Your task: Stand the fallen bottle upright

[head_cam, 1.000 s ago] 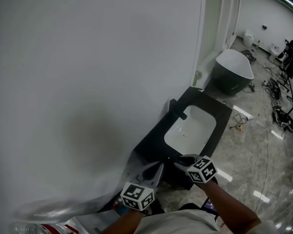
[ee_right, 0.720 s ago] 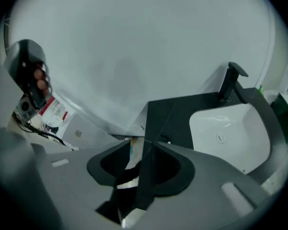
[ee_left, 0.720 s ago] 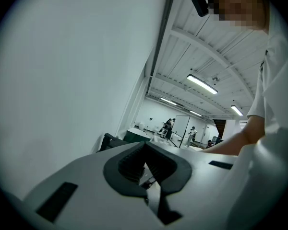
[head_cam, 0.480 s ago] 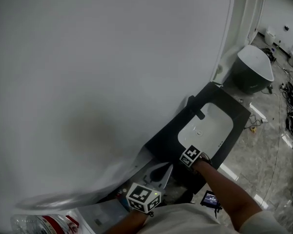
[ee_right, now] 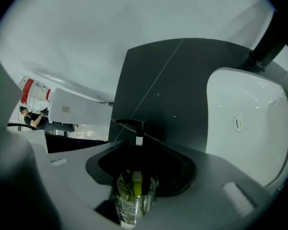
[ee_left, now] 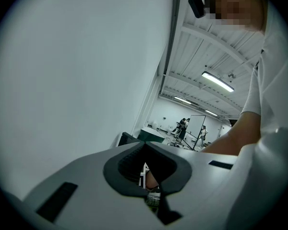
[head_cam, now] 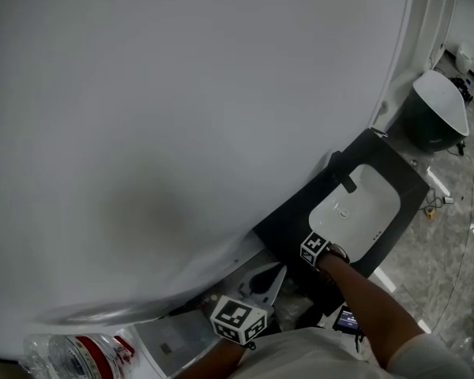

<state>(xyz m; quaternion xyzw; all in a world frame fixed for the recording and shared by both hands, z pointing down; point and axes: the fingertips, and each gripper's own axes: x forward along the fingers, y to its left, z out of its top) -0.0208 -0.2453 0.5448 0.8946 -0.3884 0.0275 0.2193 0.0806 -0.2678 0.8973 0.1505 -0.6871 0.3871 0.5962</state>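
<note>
A clear pump bottle [ee_right: 133, 190] with yellow-green liquid and a black pump head [ee_right: 137, 127] lies on the black countertop [ee_right: 173, 80], its pump pointing away from the camera. My right gripper [ee_right: 141, 151] points steeply down over it. Its jaws are opening and stand wide on either side of the bottle's body, without pressing on it. In the head view only the right gripper's marker cube [head_cam: 316, 248] shows over the countertop [head_cam: 288, 227], and the bottle is hidden under it. My left gripper [head_cam: 270, 277] hangs near my body, off the counter's near corner, shut on nothing.
A white sink basin [head_cam: 355, 212] with a black faucet [head_cam: 344, 181] fills the counter's far half. A white wall runs along the left. A large water jug [head_cam: 79, 355] with a red label and a white panel [head_cam: 174, 338] sit lower left. A dark bathtub [head_cam: 438, 113] stands beyond the counter.
My right gripper has dropped from in front of my body down to the countertop and tipped steeply downward. The left gripper has sunk slightly. The camera has swung so that the sink sits further right.
</note>
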